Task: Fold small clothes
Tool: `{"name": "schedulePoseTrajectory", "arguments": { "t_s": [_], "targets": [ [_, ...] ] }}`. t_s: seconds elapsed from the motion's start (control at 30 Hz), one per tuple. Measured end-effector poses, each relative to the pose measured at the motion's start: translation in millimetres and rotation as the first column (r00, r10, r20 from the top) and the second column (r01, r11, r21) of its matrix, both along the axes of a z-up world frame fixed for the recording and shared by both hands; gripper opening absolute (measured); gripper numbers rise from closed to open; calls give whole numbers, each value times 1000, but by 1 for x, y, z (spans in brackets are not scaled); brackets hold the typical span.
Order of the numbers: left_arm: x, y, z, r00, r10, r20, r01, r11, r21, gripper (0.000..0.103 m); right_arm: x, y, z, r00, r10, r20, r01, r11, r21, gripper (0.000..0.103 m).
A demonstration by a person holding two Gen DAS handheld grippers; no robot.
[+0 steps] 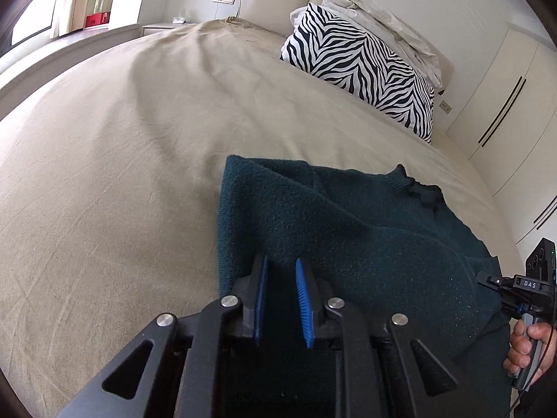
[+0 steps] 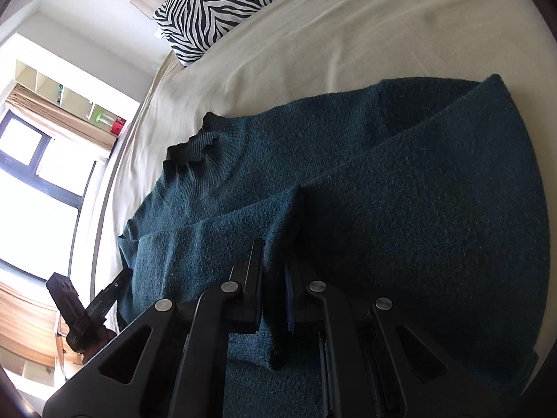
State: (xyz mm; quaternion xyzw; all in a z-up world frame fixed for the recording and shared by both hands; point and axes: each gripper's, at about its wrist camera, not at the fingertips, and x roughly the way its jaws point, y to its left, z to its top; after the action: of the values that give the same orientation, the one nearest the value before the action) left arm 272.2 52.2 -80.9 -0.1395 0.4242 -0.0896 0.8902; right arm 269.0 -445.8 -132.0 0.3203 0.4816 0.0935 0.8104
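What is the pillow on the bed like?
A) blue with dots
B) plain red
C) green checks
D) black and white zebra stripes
D: the pillow leaning at the head of the bed has black and white zebra stripes, far behind the dark teal sweater.

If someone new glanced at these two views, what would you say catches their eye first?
The dark teal sweater spread on the beige bed, partly folded, fills the near part of both views. Behind it, the zebra-striped pillow at the headboard stands out sharply. The right gripper is pinching a ridge of the knit, while the left gripper sits slightly open over the sweater's near edge.
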Motion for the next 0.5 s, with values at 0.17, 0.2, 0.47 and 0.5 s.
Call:
{"name": "schedulePoseTrajectory", "arguments": {
  "t_s": [0.17,0.2,0.47,0.5],
  "targets": [
    [-6,1,4,1000,2,-3,-2,1000,25,20,-11,-11,11,996,-91,-9,90,996,-27,11],
    [-8,2,7,1000,13,-5,-13,1000,24,20,-15,-13,19,993,-117,5,117,991,-68,12],
    [12,6,34,999,26,39,-25,999,-41,24,-33,8,55,980,-69,186,50,993,103,65],
    [22,2,31,999,21,29,-21,1000,-18,24,-31,16,53,980,-48,193,23,991,131,65]
  ]
}}
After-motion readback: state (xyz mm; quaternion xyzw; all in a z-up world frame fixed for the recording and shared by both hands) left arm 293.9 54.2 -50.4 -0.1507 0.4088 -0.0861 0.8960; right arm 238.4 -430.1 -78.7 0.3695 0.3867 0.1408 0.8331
